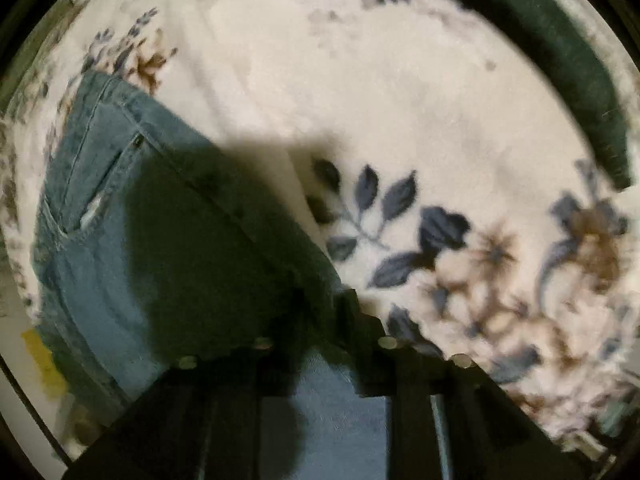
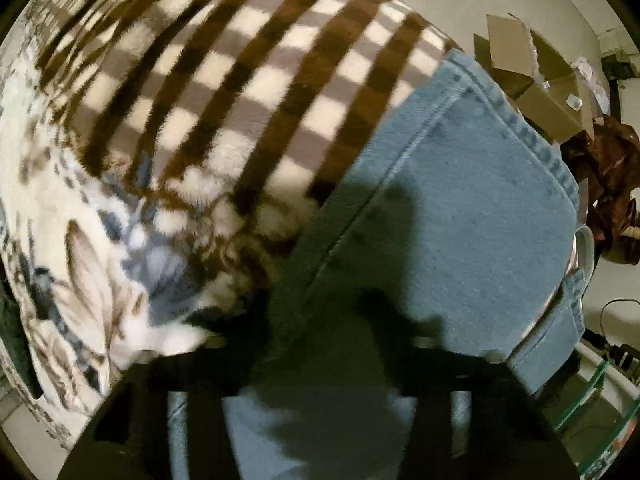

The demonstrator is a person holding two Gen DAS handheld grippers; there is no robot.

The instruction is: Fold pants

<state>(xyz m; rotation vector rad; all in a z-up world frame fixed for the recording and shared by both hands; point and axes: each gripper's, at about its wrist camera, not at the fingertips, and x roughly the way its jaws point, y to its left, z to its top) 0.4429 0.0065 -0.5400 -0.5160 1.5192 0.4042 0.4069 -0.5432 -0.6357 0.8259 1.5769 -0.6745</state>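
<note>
Light blue denim pants (image 1: 100, 208) lie on a white floral blanket (image 1: 360, 100). The left wrist view shows the waist end with a front pocket at the left, partly in shadow. My left gripper (image 1: 320, 360) hangs close over the denim, and cloth shows between its dark fingers. The right wrist view shows the hemmed leg end of the pants (image 2: 460, 200) reaching the bed's right edge. My right gripper (image 2: 320, 392) is low over this leg, with denim between its fingers. Blur and shadow hide both sets of fingertips, so neither grip can be made out.
A brown and cream checked blanket (image 2: 240, 80) lies beyond the pant leg. A dark green cloth (image 1: 568, 80) lies at the far right of the floral blanket. Off the bed at the right are cardboard boxes (image 2: 532, 76), a brown bag (image 2: 612, 184) and a glass shelf (image 2: 592, 392).
</note>
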